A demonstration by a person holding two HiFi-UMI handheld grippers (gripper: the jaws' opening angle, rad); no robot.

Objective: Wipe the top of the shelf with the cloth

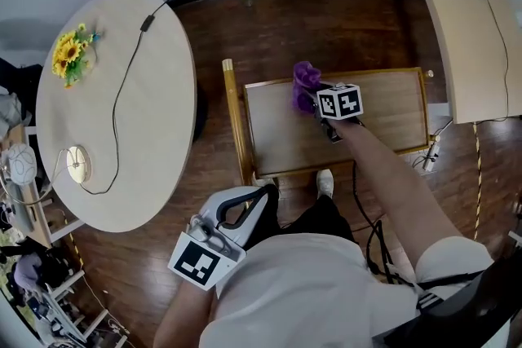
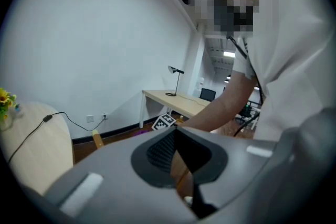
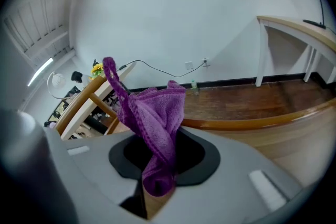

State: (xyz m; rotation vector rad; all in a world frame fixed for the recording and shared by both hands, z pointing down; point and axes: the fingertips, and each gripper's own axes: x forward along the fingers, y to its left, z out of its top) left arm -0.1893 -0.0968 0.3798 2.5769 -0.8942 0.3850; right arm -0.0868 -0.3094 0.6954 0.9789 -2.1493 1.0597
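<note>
The right gripper (image 1: 315,102) pinches the purple cloth (image 1: 304,84) over the left part of the wooden shelf top (image 1: 383,114), mid-frame, and the left gripper (image 1: 263,196), lower left, is squeezed closed on nothing.

Fuzzy knitted cloth (image 3: 157,113), smooth matt wooden shelf (image 1: 285,134), glossy wood floor (image 1: 326,28)

head: overhead, steep down | gripper views: close along jaws | shared: shelf (image 1: 383,112)
</note>
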